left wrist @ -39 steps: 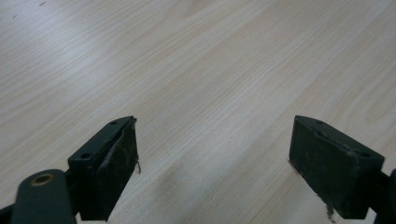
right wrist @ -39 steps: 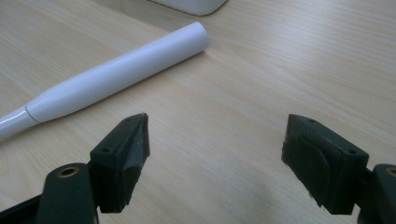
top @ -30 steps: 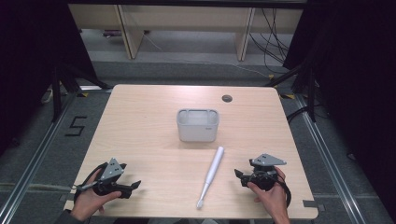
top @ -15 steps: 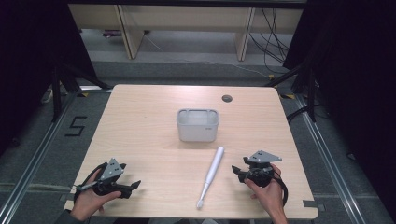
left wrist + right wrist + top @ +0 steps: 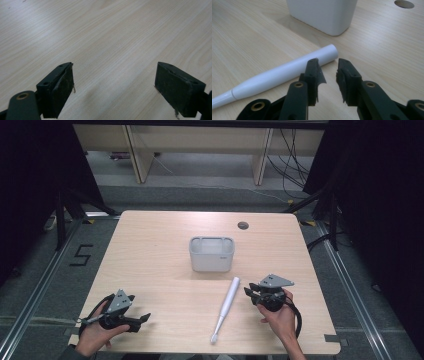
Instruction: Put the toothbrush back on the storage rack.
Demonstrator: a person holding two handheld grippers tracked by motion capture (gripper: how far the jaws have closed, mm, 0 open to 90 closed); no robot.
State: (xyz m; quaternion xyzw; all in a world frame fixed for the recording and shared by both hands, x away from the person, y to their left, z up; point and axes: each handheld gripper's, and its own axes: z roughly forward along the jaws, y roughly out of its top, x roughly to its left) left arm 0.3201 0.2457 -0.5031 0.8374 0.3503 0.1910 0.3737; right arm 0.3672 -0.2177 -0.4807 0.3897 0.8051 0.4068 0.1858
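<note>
right gripper (image 5: 329,72) had just been closing, narrow and empty beside the toothbrush (image 5: 226,306), which lay unpicked near the white holder (image 5: 211,254); left gripper (image 5: 115,85) sat wide.

Lab: black-curtained test table (image 5: 150,270), floor rails (image 5: 30,310)

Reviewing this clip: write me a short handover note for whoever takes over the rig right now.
Left gripper: open, empty, near the table's front left corner.
Right gripper: jaws just closing to a narrow gap, nothing between them, tips beside the toothbrush's thick end.
Toothbrush: flat on the table, head toward the front edge, handle end toward the white cup.
Cup: upright, mid-table.
Done: right gripper brought up to the toothbrush.
Left: grasp it; likely it goes in the cup.
</note>
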